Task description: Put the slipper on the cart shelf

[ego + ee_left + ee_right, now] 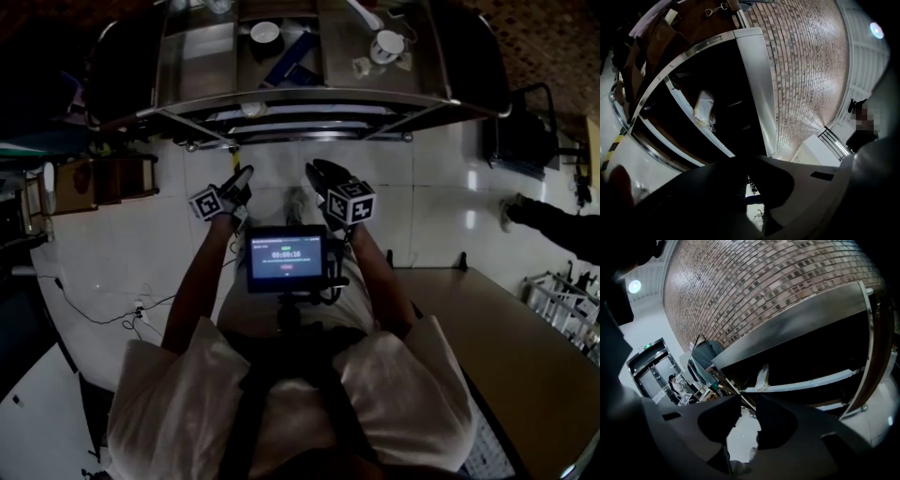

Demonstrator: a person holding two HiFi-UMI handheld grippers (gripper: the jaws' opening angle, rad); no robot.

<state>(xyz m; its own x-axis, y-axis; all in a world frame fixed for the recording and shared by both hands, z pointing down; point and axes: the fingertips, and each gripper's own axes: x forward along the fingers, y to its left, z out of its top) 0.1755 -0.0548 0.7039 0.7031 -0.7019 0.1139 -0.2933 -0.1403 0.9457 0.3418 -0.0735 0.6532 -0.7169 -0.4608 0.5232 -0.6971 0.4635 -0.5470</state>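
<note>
Lying on a shelf below the top of the cart (309, 94), the slipper (253, 109) shows as a pale bundle at the shelf's front edge. Neither gripper touches it. In the left gripper view it sits on a pale-edged shelf in the cart's dark inside, and in the right gripper view it sits the same way, up beyond the jaws.

The left gripper (242, 174) is held out in front of the person, short of the cart, and points almost level at it. Its jaws are pressed together with only a thin slit between them and nothing in it. The right gripper (319, 172) is just beside it at about the same height and tilts down a little. Its jaws stand apart with nothing between them, and the pale floor (122, 244) shows through the gap.

On the cart's top are a bowl (265, 32), a cup (386, 45) and a blue thing (291, 61). A lit screen (286, 258) sits below the grippers, in front of the person's chest. A table (506, 347) stands at the person's right, and beyond it another person's leg (553, 220) reaches in from the edge. A brick wall (801, 70) rises behind the cart.
</note>
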